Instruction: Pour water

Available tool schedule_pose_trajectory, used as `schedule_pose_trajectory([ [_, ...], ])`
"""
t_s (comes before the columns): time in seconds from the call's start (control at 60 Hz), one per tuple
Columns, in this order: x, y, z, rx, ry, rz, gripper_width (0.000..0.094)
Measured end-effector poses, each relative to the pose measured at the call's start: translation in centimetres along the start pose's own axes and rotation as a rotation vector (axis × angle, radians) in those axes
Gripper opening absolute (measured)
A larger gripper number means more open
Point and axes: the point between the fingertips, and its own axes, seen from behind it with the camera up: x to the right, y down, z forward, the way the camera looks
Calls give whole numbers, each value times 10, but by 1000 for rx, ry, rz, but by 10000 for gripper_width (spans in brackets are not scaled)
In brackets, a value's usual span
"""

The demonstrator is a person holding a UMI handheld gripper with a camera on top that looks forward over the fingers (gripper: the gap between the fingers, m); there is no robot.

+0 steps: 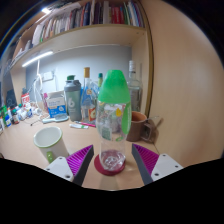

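One gripper [112, 165], fingers spread, magenta pads [148, 160] either side of clear bottle [112, 125] (green cap). Bottle stands upright on wooden desk [30, 160] between fingers, gap each side. White cup [50, 143] near left; brown mug [137, 125] right, just behind bottle. Bookshelf [80, 25] far, above.
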Motion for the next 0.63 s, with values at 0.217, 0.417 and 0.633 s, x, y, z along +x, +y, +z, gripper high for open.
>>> schedule_pose_trajectory([
  [0.217,-22,-6,-117,-18,39,-30,843],
  [0.417,-65,-49,-248,64,74,-9,850],
  [0.633,-111,-79,-365,128,98,2,851],
])
